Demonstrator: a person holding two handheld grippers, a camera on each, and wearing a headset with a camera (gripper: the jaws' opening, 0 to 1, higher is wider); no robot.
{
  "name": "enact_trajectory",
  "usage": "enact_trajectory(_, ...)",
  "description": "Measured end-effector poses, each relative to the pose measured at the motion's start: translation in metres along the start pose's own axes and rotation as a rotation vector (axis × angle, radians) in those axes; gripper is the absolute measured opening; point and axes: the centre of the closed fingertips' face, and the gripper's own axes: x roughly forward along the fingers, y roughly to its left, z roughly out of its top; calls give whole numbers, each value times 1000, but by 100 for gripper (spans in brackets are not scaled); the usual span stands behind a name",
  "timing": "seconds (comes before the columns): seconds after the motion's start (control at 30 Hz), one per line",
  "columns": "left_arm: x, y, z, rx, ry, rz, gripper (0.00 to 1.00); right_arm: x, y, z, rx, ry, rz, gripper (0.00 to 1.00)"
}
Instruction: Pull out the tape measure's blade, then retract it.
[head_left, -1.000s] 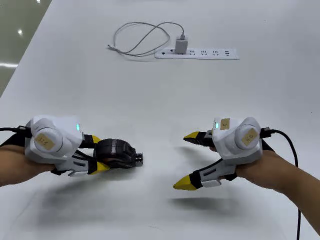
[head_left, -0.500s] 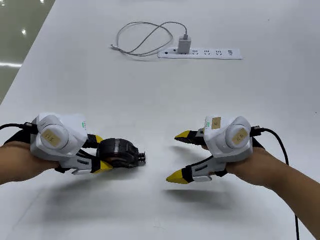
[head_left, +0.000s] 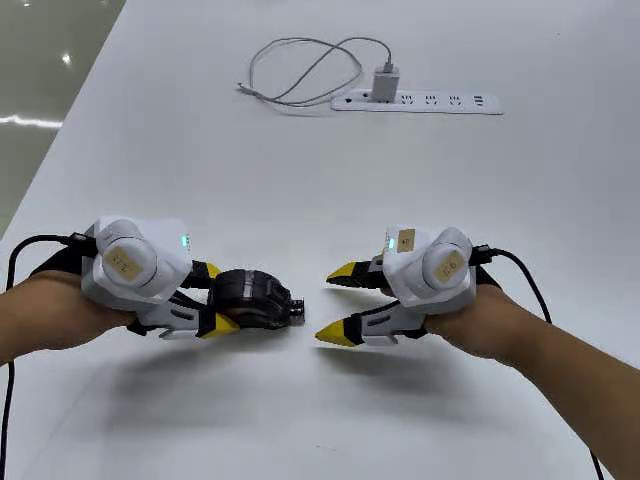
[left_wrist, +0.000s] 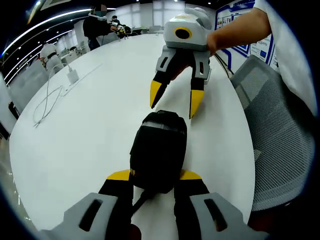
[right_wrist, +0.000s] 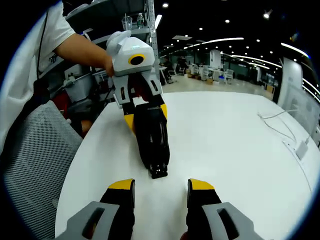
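Right claw (head_left: 335, 303), spread wide and empty, has neared the rigid black plastic tape measure (head_left: 255, 297) clamped by left claw (head_left: 220, 298); best pinched at its stiff blade tab (right_wrist: 159, 172).

Head view is bright and even, lit from overhead. The white table (head_left: 300, 190) sits close to blown out but stays sharp. Shadows under my left gripper (head_left: 222, 298) and right gripper (head_left: 331, 305) are faint and soft-edged. There's a glare streak on the glossy floor (head_left: 30, 120), top left. Both gripper views have heavy fisheye: straight lines bow and the edges darken. In the right gripper view the ceiling lights (right_wrist: 165, 6) show as hot spots and strips against a dim room. In the left gripper view the tape measure (left_wrist: 159, 150) reads near-black with little surface detail.
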Motion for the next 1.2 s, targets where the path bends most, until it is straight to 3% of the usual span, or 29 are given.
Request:
enact_trajectory(0.67,1,-1,0,-5,-1,-5,26,25,0,5,-20,-22,28,18)
enact_trajectory(1.2,2,0,0,-4,-4,-6,26,29,4,2,-60,-18,55,12)
